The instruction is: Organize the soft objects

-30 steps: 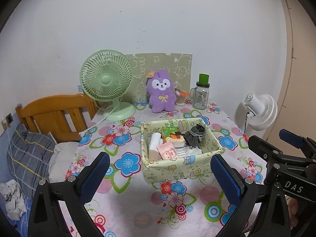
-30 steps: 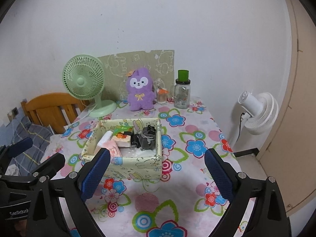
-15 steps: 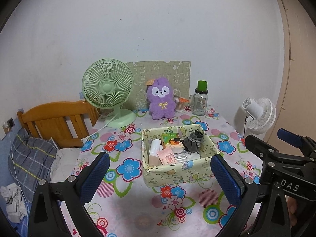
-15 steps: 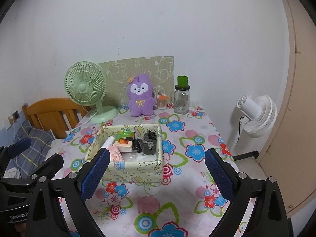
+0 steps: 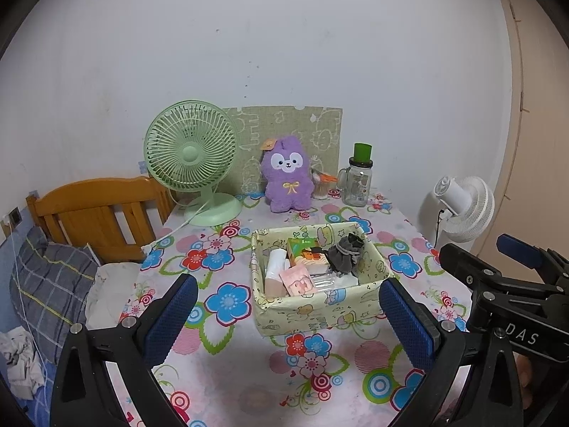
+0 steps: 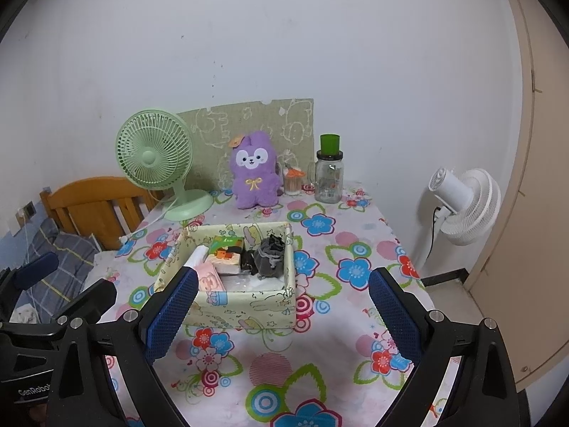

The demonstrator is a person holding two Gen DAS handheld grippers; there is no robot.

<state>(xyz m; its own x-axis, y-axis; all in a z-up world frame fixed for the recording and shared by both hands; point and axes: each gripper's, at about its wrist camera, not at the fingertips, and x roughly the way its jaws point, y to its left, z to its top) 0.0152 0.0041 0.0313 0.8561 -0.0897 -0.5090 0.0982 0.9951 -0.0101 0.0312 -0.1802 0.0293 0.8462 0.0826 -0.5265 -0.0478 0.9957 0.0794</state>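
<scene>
— Both claws, left (image 5: 284, 315) and right (image 6: 282, 315), spread wide and empty above the floral-clothed worktop (image 6: 284, 373), pulled back higher than a second ago.
— And the pale-yellow printed fabric box (image 5: 320, 316)?
— Mid-worktop, holding a crumpled grey cloth bundle (image 5: 343, 258). Behind it the fluffy purple plush bunny (image 5: 288, 179) sits upright by the wall.

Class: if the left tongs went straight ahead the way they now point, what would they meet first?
Most likely the box on the table: its near wall lies between the open left tongs, low in their line. Depth is unclear, so they could pass over it towards the plush.
</scene>
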